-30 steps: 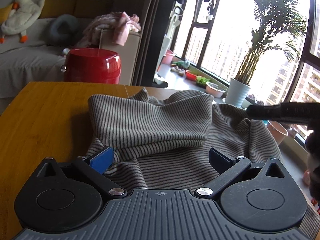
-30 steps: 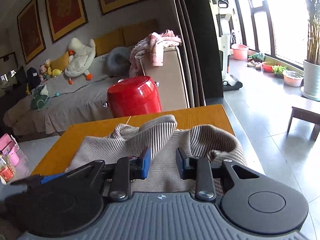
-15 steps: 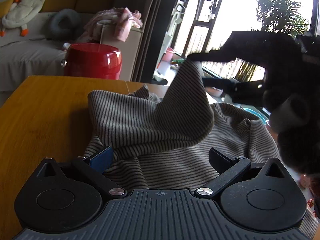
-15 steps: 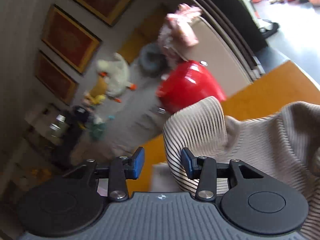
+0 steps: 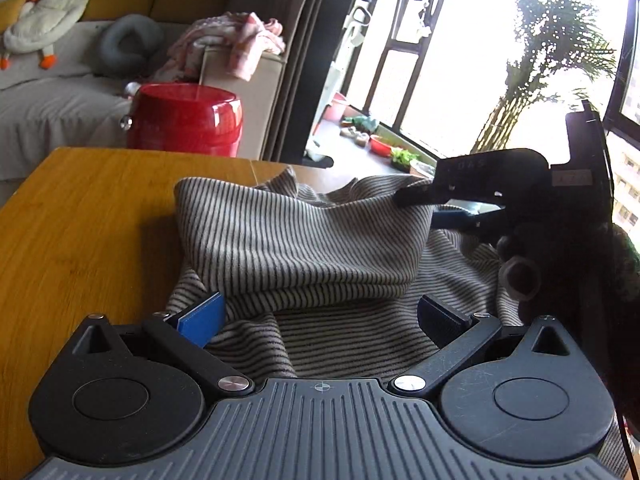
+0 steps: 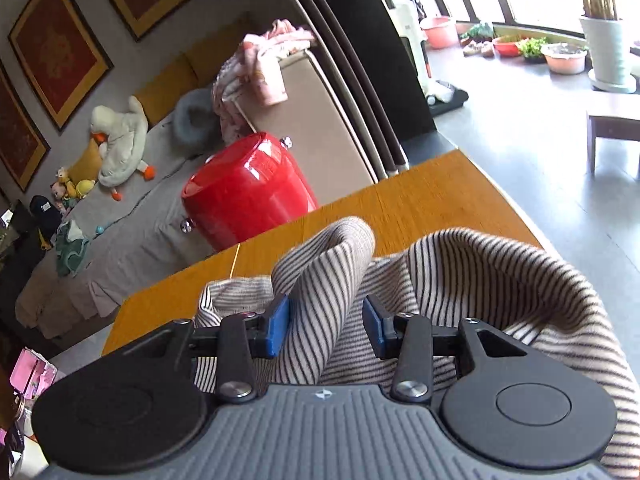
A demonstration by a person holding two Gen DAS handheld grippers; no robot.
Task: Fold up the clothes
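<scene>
A beige garment with thin dark stripes (image 5: pixel 304 240) lies bunched on the wooden table (image 5: pixel 80 216). My left gripper (image 5: pixel 320 312) is open wide, low over the garment's near part, its jaws empty. My right gripper (image 6: pixel 326 324) has a raised fold of the garment (image 6: pixel 332 272) between its blue pads (image 6: pixel 276 320), with a gap on the right pad's side. In the left wrist view the right gripper (image 5: pixel 424 204) comes in from the right, its fingers at the folded edge.
A red drum-shaped stool (image 5: pixel 184 120) stands just past the table's far edge. Beyond it is a grey sofa (image 5: pixel 48 100) with pink clothes (image 5: pixel 236 44) on its arm. The table's right edge (image 6: pixel 500 196) drops to the tiled floor.
The right gripper lifted a fold of the garment high, then came back down with it toward the table. The left gripper has stayed in place, open.
</scene>
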